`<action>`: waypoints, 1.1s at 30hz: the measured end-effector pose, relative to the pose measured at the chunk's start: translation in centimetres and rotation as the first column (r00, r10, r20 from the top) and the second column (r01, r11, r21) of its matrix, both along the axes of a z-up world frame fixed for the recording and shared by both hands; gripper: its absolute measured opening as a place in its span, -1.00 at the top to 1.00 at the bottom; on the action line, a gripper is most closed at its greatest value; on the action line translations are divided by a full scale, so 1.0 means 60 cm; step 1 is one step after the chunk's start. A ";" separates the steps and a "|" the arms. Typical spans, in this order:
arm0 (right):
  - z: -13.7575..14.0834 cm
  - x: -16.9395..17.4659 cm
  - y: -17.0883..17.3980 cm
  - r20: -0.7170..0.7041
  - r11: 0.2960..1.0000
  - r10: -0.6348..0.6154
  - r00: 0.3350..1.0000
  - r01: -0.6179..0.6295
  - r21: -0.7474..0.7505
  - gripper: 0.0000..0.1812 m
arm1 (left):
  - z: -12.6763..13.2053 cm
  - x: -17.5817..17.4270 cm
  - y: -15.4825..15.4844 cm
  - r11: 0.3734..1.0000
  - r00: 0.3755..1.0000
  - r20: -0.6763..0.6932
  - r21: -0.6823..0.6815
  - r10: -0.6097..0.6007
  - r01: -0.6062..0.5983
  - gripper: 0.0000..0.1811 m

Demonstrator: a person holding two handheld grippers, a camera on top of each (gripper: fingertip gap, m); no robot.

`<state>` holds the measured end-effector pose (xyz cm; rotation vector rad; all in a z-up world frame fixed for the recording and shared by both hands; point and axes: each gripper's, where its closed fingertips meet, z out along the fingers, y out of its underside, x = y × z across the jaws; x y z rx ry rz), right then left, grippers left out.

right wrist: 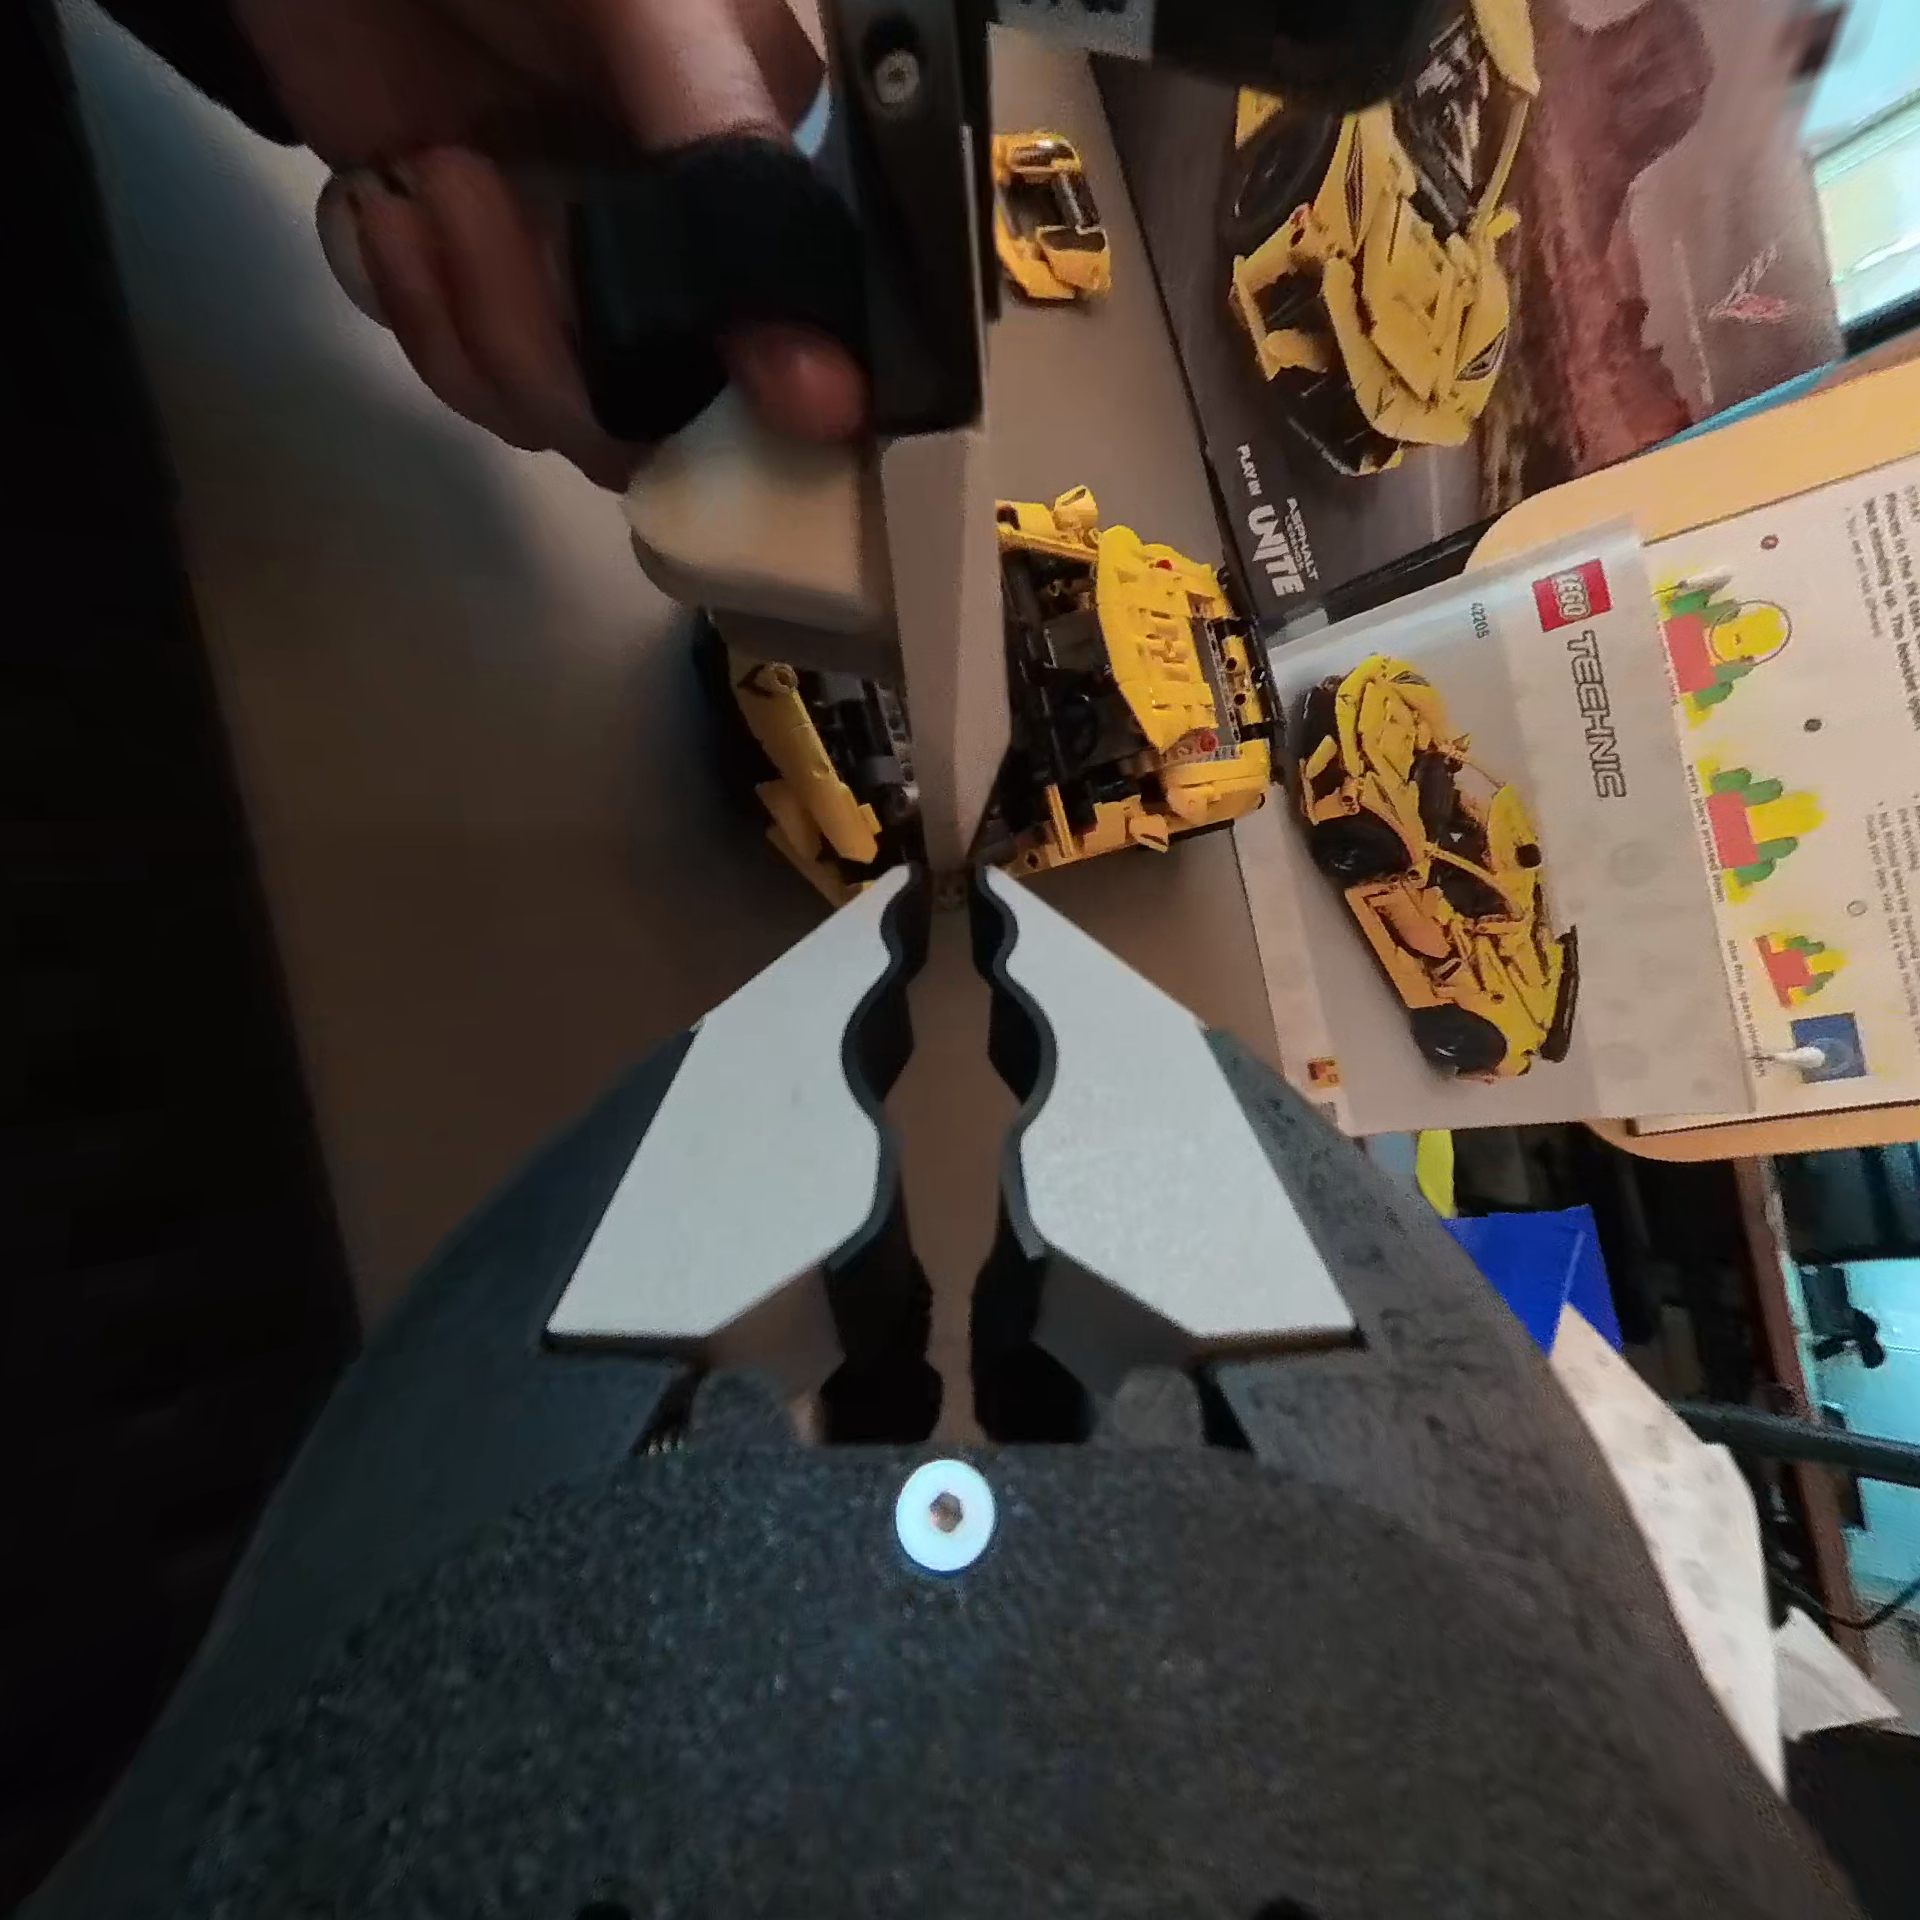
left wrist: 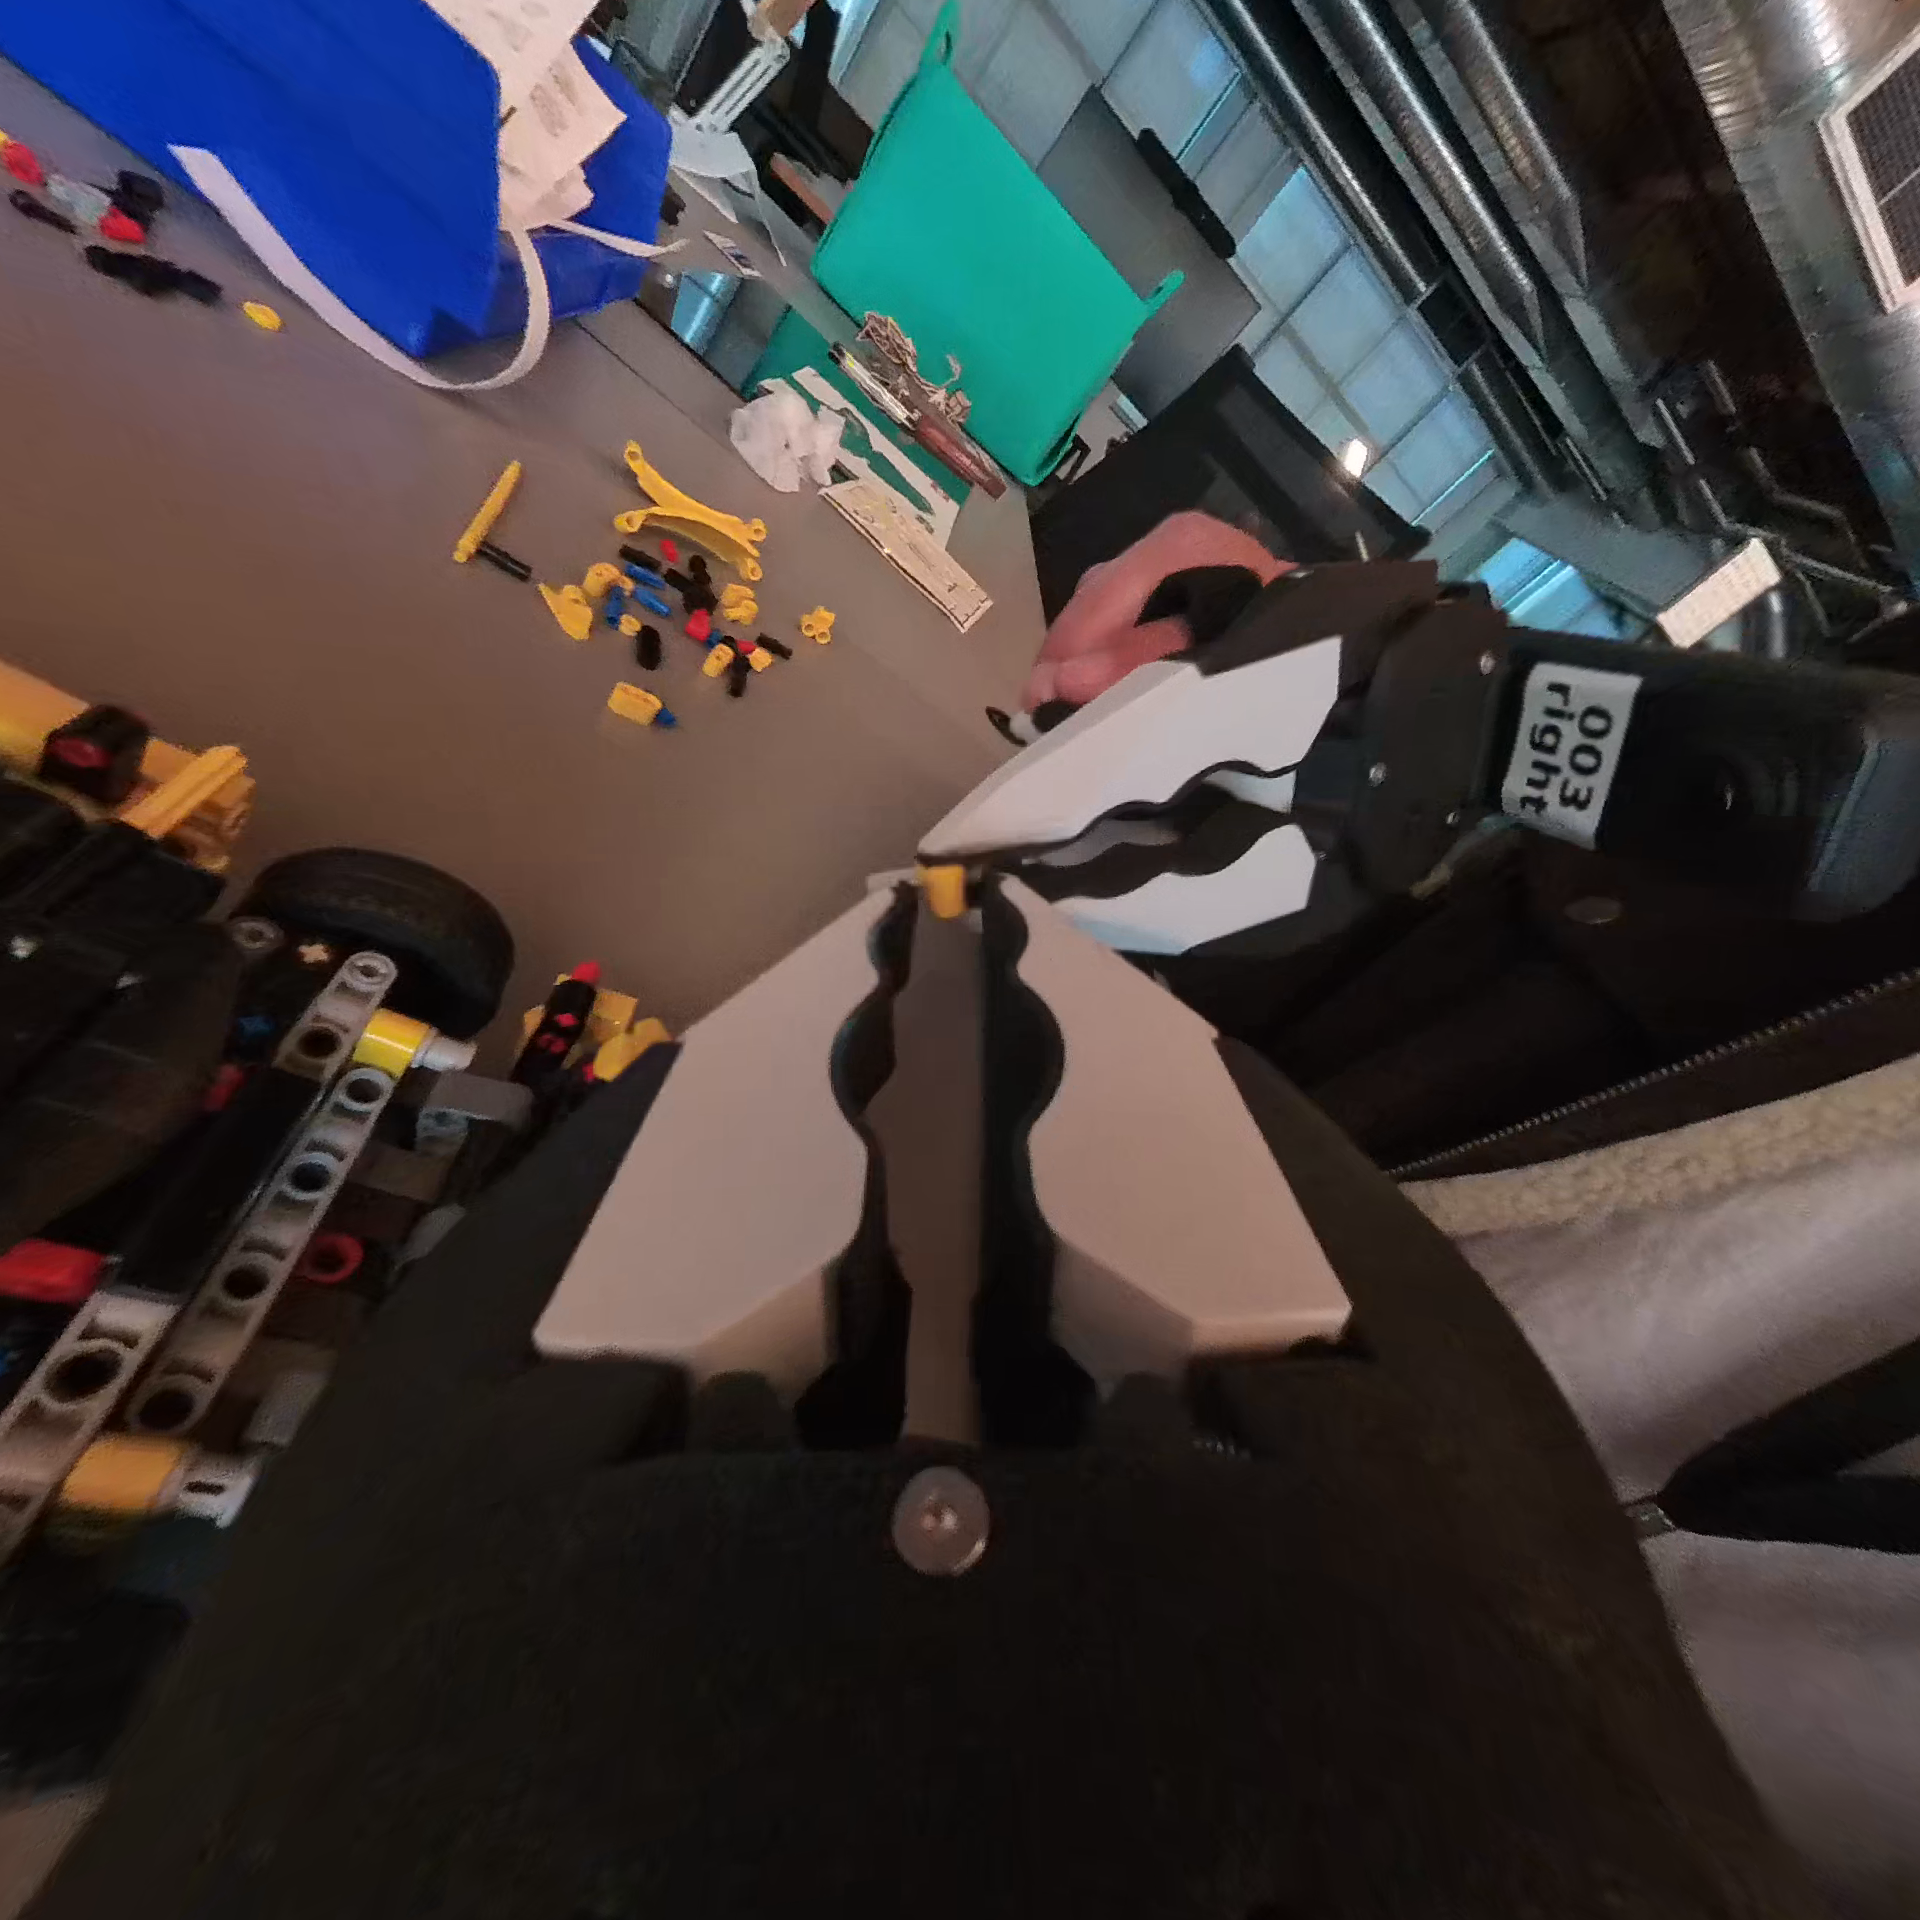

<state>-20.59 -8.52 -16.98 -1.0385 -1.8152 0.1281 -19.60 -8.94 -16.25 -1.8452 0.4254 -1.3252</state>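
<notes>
Left gripper (left wrist: 943, 894): my jaws stand narrow, pinching a small yellow piece (left wrist: 943, 891) at their very tips, held up off the counter (left wrist: 623, 852).
Right gripper (right wrist: 948, 885): jaws narrow too, tips meeting the left gripper's tips; something small and dark sits between them, too small for me to name.
Progress: the yellow piece is gripped between both tools in mid-air; I see it joined to nothing else.
Car (right wrist: 1122, 686): the part-built yellow model lies on the counter just beyond the tips, with its wheel (left wrist: 395, 935) and grey beams close by my left jaws.
Loose parts (left wrist: 675, 603): a scatter of yellow, black, blue and red bits farther out.
Booklet (right wrist: 1507, 831): beside the car, with the box (right wrist: 1558, 260) behind.
Far: blue bag (left wrist: 343, 156), green bag (left wrist: 966, 270).
</notes>
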 end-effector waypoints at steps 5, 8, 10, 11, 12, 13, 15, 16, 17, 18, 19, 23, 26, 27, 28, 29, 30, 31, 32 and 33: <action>0.001 0.000 -0.005 -0.048 0.997 -0.007 0.999 0.010 0.071 0.93 | -0.002 0.000 -0.004 0.999 0.999 -0.053 0.036 0.003 -0.001 0.93; 0.014 0.003 -0.028 -0.183 0.976 -0.008 0.983 -0.032 -0.217 0.80 | 0.013 0.002 -0.019 0.988 0.995 -0.095 0.145 -0.033 0.046 0.93; 0.031 0.007 -0.046 -0.268 0.754 -0.031 0.963 -0.154 -0.638 0.50 | 0.041 0.005 -0.033 0.967 0.996 -0.070 0.243 -0.061 0.076 0.93; 0.045 0.015 -0.056 -0.318 0.577 -0.023 0.948 -0.247 -0.778 0.47 | 0.059 0.005 -0.042 0.953 0.996 -0.036 0.289 -0.081 0.088 0.92; 0.062 0.022 -0.059 -0.371 0.393 -0.029 0.928 -0.331 -0.858 0.48 | 0.073 0.006 -0.051 0.939 0.995 -0.009 0.329 -0.100 0.098 0.93; 0.081 0.028 -0.057 -0.423 0.235 -0.056 0.904 -0.400 -0.886 0.49 | 0.083 0.006 -0.058 0.927 0.993 0.007 0.359 -0.117 0.107 0.93; 0.111 0.038 -0.061 -0.528 0.072 -0.077 0.846 -0.523 -0.849 0.61 | 0.093 0.010 -0.070 0.910 0.989 0.023 0.393 -0.149 0.128 0.93; 0.108 0.034 -0.062 -0.533 0.081 -0.088 0.842 -0.527 -0.846 0.58 | 0.096 0.011 -0.071 0.907 0.988 0.026 0.403 -0.150 0.127 0.93; 0.100 0.029 -0.066 -0.517 0.113 -0.079 0.852 -0.508 -0.854 0.52 | 0.096 0.012 -0.070 0.906 0.989 0.029 0.406 -0.145 0.121 0.93; 0.094 0.024 -0.071 -0.508 0.151 -0.066 0.859 -0.495 -0.856 0.56 | 0.095 0.013 -0.069 0.908 0.989 0.028 0.401 -0.144 0.120 0.93; 0.095 0.022 -0.071 -0.514 0.185 -0.071 0.855 -0.495 -0.849 0.62 | 0.092 0.013 -0.067 0.911 0.991 0.022 0.396 -0.135 0.116 0.93; 0.095 0.019 -0.068 -0.522 0.291 -0.083 0.849 -0.480 -0.827 0.71 | 0.089 0.013 -0.063 0.907 0.993 0.006 0.408 -0.118 0.105 0.93; 0.085 0.018 -0.063 -0.489 0.292 -0.094 0.867 -0.445 -0.846 0.72 | 0.083 0.014 -0.058 0.902 0.996 -0.031 0.421 -0.086 0.091 0.93; 0.081 0.017 -0.062 -0.476 0.305 -0.095 0.874 -0.430 -0.850 0.73 | 0.080 0.014 -0.056 0.900 0.996 -0.049 0.428 -0.072 0.086 0.93; 0.076 0.015 -0.060 -0.460 0.319 -0.097 0.882 -0.410 -0.854 0.73 | 0.076 0.014 -0.053 0.897 0.996 -0.073 0.435 -0.055 0.081 0.93; 0.071 0.015 -0.059 -0.438 0.334 -0.093 0.894 -0.387 -0.860 0.74 | 0.071 0.015 -0.052 0.891 0.993 -0.106 0.445 -0.043 0.086 0.93; 0.066 0.015 -0.060 -0.415 0.346 -0.083 0.906 -0.364 -0.865 0.75 | 0.066 0.016 -0.053 0.885 0.989 -0.140 0.455 -0.040 0.100 0.93; 0.060 0.016 -0.061 -0.386 0.370 -0.064 0.920 -0.338 -0.865 0.75 | 0.061 0.018 -0.055 0.880 0.985 -0.169 0.461 -0.040 0.115 0.93; 0.052 0.019 -0.063 -0.347 0.408 -0.034 0.937 -0.304 -0.861 0.76 | 0.054 0.020 -0.057 0.876 0.979 -0.201 0.462 -0.045 0.135 0.93; 0.040 0.022 -0.066 -0.288 0.450 -0.002 0.958 -0.256 -0.855 0.79 | 0.045 0.022 -0.057 0.874 0.969 -0.242 0.461 -0.044 0.154 0.93</action>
